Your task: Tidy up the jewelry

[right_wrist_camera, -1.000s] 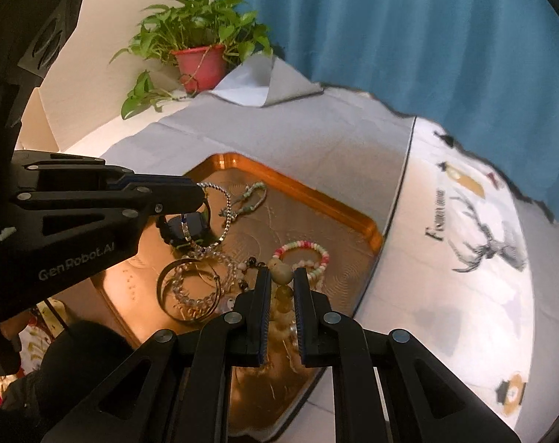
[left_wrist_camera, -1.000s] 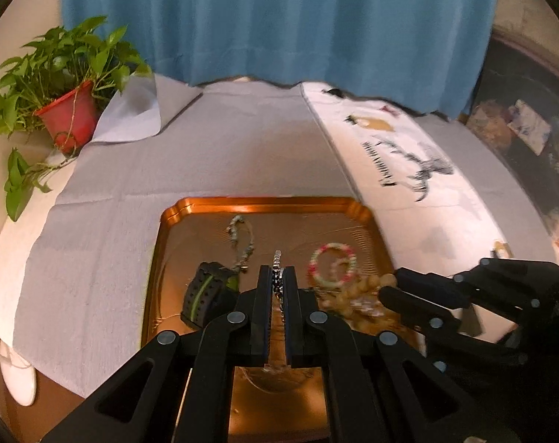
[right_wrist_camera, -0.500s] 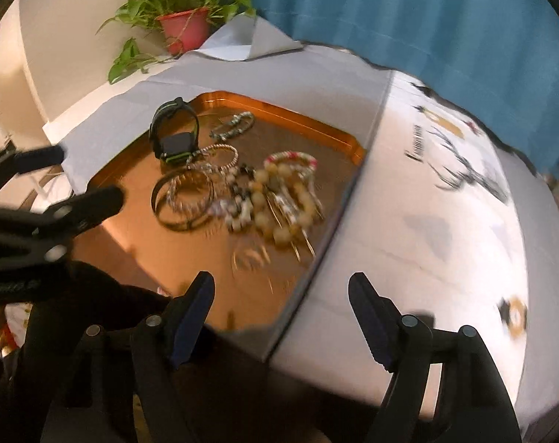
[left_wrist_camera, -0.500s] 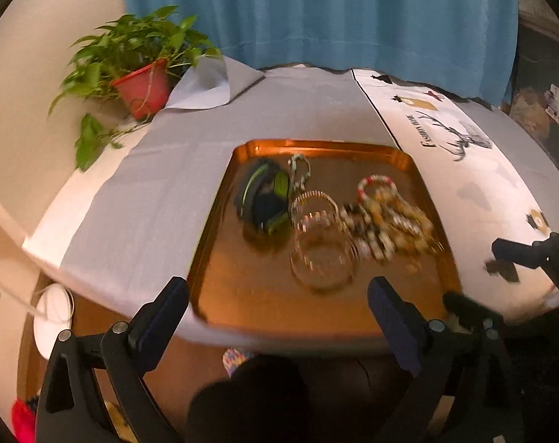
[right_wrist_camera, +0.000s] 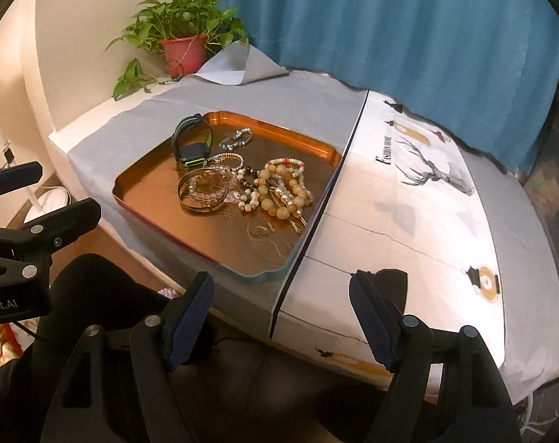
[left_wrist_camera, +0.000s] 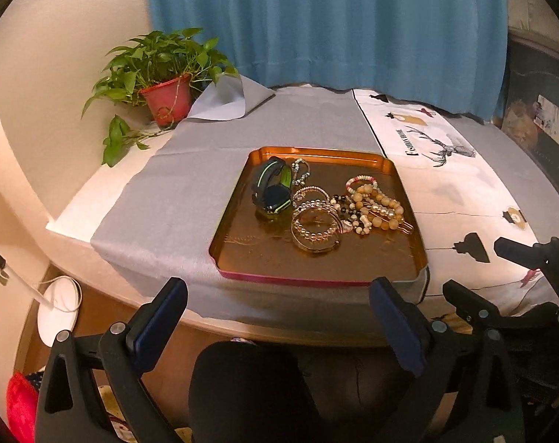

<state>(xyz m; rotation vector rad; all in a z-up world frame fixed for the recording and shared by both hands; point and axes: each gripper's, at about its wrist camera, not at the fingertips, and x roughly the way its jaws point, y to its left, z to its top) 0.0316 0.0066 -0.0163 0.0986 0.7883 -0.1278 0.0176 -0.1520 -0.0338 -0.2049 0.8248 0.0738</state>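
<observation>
A copper tray [left_wrist_camera: 239,251] [right_wrist_camera: 146,199] sits on the table's front part. In it lie a black and green watch [left_wrist_camera: 272,190] [right_wrist_camera: 191,146], a clear bead bangle [left_wrist_camera: 315,228] [right_wrist_camera: 202,189], a tan bead bracelet [left_wrist_camera: 377,203] [right_wrist_camera: 283,192], a pink and green bead bracelet [left_wrist_camera: 360,181] [right_wrist_camera: 284,164] and a small chain bracelet [left_wrist_camera: 301,170] [right_wrist_camera: 236,138]. My left gripper [left_wrist_camera: 277,323] is open and empty, held back off the table's front edge. My right gripper [right_wrist_camera: 281,319] is open and empty, also off the front edge, right of the tray.
A grey cloth [left_wrist_camera: 176,184] and a white deer-print cloth [right_wrist_camera: 427,192] cover the table. A potted plant [left_wrist_camera: 165,85] stands at the back left by a blue curtain [left_wrist_camera: 316,18]. A white round base [left_wrist_camera: 58,317] is on the floor at left.
Both grippers let go of the jewelry, opened wide and pulled back from over the tray to beyond the table's front edge. The bracelets now lie in the tray.
</observation>
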